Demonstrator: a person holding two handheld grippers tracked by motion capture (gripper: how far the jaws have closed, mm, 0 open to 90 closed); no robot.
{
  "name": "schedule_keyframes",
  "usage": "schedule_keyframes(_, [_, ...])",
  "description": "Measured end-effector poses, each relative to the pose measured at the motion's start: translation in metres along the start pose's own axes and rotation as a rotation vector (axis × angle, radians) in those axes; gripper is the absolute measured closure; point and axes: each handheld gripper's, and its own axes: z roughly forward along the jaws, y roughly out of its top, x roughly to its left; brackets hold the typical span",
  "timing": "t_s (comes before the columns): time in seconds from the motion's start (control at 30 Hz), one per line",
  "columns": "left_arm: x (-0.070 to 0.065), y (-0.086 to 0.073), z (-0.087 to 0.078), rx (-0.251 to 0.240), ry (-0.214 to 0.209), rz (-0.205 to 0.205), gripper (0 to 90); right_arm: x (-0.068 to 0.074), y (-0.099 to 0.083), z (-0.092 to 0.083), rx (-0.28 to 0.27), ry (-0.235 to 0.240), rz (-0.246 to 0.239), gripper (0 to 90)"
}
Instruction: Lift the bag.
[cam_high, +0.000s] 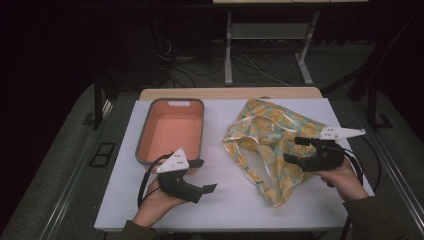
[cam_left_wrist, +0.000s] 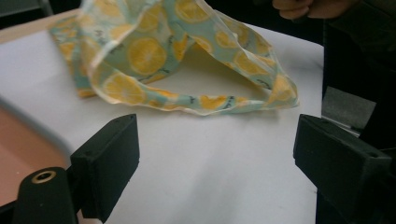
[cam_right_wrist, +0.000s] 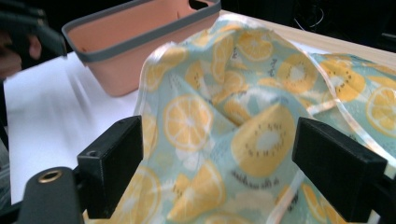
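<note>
The fruit-print cloth (cam_high: 267, 150) lies crumpled on the white table (cam_high: 225, 200), right of the orange tub (cam_high: 171, 131); it looks light, limp and slippery, best pinched at a hem. Right gripper (cam_high: 299, 150) gapes over it, left gripper (cam_high: 202, 176) gapes nearby

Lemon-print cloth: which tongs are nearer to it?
Right. The right tongs hang open over the cloth at its right edge. The left tongs sit open over bare table, left of the cloth, near the orange bin.
</note>
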Motion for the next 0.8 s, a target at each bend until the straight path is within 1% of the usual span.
schedule_keyframes(0.13, [0.005,-0.007,-0.014,-0.005,0.030,-0.007,9.1,0.004,-0.012,-0.002,0.017,-0.011,-0.013,15.2])
schedule_keyframes(0.2, [0.008,-0.011,-0.021,-0.007,0.048,-0.012,6.2,0.005,-0.017,-0.004,0.017,-0.008,-0.019,14.8])
schedule_keyframes(0.27, [0.011,-0.015,-0.025,0.000,0.071,-0.015,2.7,0.008,-0.023,-0.004,0.022,-0.013,-0.031,14.0])
schedule_keyframes(0.33, [0.014,-0.019,-0.028,0.000,0.087,-0.020,0.0,0.009,-0.028,-0.005,0.025,-0.019,-0.032,13.3])
schedule_keyframes(0.4, [0.016,-0.022,-0.031,0.000,0.100,-0.026,0.0,0.011,-0.032,-0.006,0.020,-0.029,-0.040,13.0])
schedule_keyframes(0.43, [0.017,-0.024,-0.032,0.001,0.111,-0.025,0.0,0.012,-0.034,-0.007,0.020,-0.036,-0.037,13.0])
schedule_keyframes(0.6, [0.020,-0.028,-0.033,-0.003,0.121,-0.036,0.0,0.013,-0.043,-0.009,0.027,-0.031,-0.030,13.0])
schedule_keyframes(0.67, [0.020,-0.027,-0.033,-0.005,0.128,-0.032,0.0,0.013,-0.044,-0.008,0.033,-0.038,-0.032,13.1])
schedule_keyframes(0.8, [0.020,-0.027,-0.033,-0.008,0.126,-0.032,0.0,0.013,-0.044,-0.007,0.033,-0.036,-0.034,13.0])
